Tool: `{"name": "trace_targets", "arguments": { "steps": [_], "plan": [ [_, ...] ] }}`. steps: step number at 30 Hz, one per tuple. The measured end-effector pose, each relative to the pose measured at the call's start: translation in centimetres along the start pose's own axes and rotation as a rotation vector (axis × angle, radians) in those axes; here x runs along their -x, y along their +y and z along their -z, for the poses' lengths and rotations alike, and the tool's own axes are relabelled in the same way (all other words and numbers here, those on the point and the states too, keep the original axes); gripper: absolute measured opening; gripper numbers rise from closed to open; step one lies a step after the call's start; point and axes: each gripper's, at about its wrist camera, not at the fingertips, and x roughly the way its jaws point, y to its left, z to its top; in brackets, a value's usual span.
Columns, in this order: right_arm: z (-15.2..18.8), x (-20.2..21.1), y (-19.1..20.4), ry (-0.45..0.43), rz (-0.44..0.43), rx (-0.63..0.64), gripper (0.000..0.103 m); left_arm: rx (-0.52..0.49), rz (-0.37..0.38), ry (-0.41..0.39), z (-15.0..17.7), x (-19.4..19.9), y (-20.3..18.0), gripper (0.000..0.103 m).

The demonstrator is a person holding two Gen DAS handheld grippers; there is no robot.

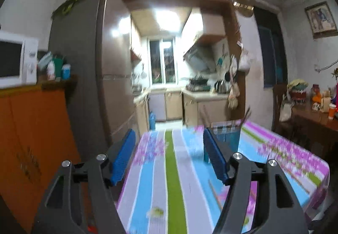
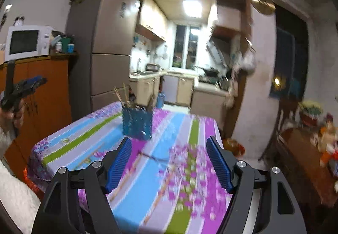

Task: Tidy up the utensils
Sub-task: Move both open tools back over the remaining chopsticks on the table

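Observation:
A blue perforated utensil holder (image 2: 137, 123) stands on the striped tablecloth (image 2: 160, 172) with several chopsticks (image 2: 120, 93) sticking out of it. It also shows in the left wrist view (image 1: 229, 136), partly behind my finger. Loose chopsticks (image 2: 124, 181) lie blurred on the cloth in front of my right gripper (image 2: 168, 163), which is open and empty above the table. More chopsticks (image 1: 216, 193) lie on the cloth to the right of my left gripper (image 1: 169, 156), which is open and empty above the table's near end. The left gripper also shows at the far left of the right wrist view (image 2: 25, 85).
An orange cabinet (image 1: 31, 138) with a microwave (image 1: 14, 60) stands left of the table, beside a tall fridge (image 1: 84, 60). A wooden side table (image 1: 312, 126) with cluttered items stands to the right. The kitchen doorway (image 1: 169, 86) lies beyond the table.

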Motion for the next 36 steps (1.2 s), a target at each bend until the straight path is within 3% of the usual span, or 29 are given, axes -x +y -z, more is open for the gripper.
{"name": "trace_targets", "arguments": {
  "steps": [5,8,10,11,15,16,25,27,30,36],
  "plan": [
    [5.0,-1.0,0.5,0.087,0.042,-0.033,0.074,0.063,0.034,0.117,6.0,1.1,-0.1,0.063],
    [8.1,-2.5,1.8,0.155,0.098,-0.006,0.073,0.019,0.064,0.180,9.4,1.1,-2.7,0.052],
    [10.5,-3.8,2.1,0.202,0.085,-0.054,0.073,-0.038,0.083,0.234,12.0,0.7,-5.1,0.044],
    [11.2,-4.4,2.4,0.216,0.083,-0.072,0.070,-0.074,0.086,0.256,13.3,0.6,-6.4,0.043],
    [15.1,-6.4,3.5,0.271,0.100,-0.101,0.028,-0.125,0.093,0.303,16.9,-0.2,-9.6,0.039],
    [15.7,-6.7,3.7,0.274,0.100,-0.102,0.024,-0.125,0.088,0.308,17.3,-0.4,-9.9,0.039],
    [18.4,-8.0,5.5,0.260,0.062,-0.125,0.025,-0.099,0.059,0.333,19.5,-1.9,-11.3,0.039],
    [18.5,-8.0,5.3,0.254,0.060,-0.137,0.035,-0.091,0.055,0.340,19.7,-2.3,-11.2,0.039],
    [18.4,-7.8,5.2,0.233,0.055,-0.155,0.040,-0.097,0.054,0.342,20.0,-2.4,-11.5,0.039],
    [18.6,-8.8,5.5,0.245,0.067,-0.138,0.039,-0.110,0.064,0.338,20.4,-2.7,-12.1,0.039]
  ]
}}
